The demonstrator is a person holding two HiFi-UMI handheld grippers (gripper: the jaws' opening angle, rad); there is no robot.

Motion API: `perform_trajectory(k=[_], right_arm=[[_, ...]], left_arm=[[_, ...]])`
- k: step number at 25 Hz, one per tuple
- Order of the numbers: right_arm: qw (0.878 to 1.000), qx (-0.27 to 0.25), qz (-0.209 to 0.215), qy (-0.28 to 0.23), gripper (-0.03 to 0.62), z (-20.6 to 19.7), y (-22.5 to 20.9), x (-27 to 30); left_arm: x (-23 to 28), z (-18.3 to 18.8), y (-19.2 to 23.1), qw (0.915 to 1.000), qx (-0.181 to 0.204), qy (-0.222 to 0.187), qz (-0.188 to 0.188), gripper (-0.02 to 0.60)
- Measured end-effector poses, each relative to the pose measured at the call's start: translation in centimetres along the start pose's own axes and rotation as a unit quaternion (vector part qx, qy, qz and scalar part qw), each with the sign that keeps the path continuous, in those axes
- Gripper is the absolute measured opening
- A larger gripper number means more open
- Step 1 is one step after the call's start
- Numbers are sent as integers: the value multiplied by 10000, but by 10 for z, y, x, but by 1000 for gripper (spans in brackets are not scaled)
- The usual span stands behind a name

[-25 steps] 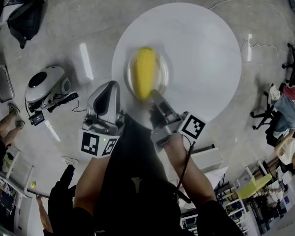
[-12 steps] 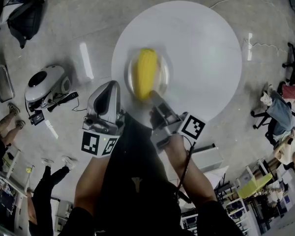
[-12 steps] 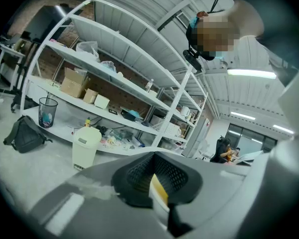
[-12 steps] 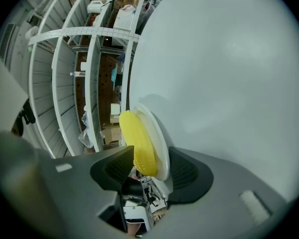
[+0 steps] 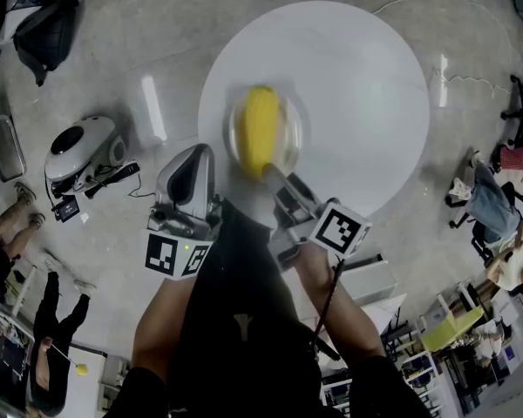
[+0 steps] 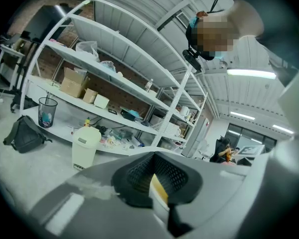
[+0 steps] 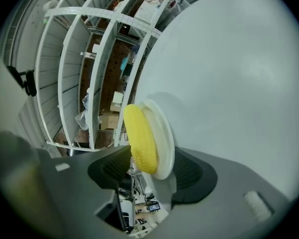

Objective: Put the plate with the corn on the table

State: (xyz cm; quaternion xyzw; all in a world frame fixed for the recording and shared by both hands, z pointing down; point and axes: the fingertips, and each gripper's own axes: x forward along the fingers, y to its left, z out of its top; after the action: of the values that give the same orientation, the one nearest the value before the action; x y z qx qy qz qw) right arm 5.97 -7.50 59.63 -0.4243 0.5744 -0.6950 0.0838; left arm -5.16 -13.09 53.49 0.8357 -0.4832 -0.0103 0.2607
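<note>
Plate (image 5: 294, 138) with the corn (image 5: 260, 129) lying on it is seen resting on the round white table (image 5: 357, 77), close to the near edge. Its rim is flanked by the jaws of the right hand-held gripper (image 5: 274, 175), which have just been opening and stand wide, not clamped on it. The left hand-held gripper (image 5: 192, 168) is held beside the table's edge, jaws drawn together.

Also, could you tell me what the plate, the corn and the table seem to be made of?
Plate: probably cream plastic or ceramic, smooth glossy rim.
Corn: likely plastic replica, uniformly bright yellow, dimpled.
Table: smooth matte white top, perhaps laminate.
</note>
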Motion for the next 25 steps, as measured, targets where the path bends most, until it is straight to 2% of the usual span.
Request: perform_trajectory(k=[6,12,17,25], right_arm=[[9977,-536,-243,340,282,-8,-6,-5],[9907,-1116,-298,717,304,-13,-4,-7],[9775,-1778,-401,1064,327,-19,-4,-9],[9512,-2607,-577,1548,327,-28,-7,-10]], left_arm=[[-2,-1,-2,10000,-2,33,-48,2],[-2,0,-4,9999,10,44,-95,2],[-4,1,-6,9999,22,34,-98,2],[-5,-2,-7,9999,32,83,-102,2]])
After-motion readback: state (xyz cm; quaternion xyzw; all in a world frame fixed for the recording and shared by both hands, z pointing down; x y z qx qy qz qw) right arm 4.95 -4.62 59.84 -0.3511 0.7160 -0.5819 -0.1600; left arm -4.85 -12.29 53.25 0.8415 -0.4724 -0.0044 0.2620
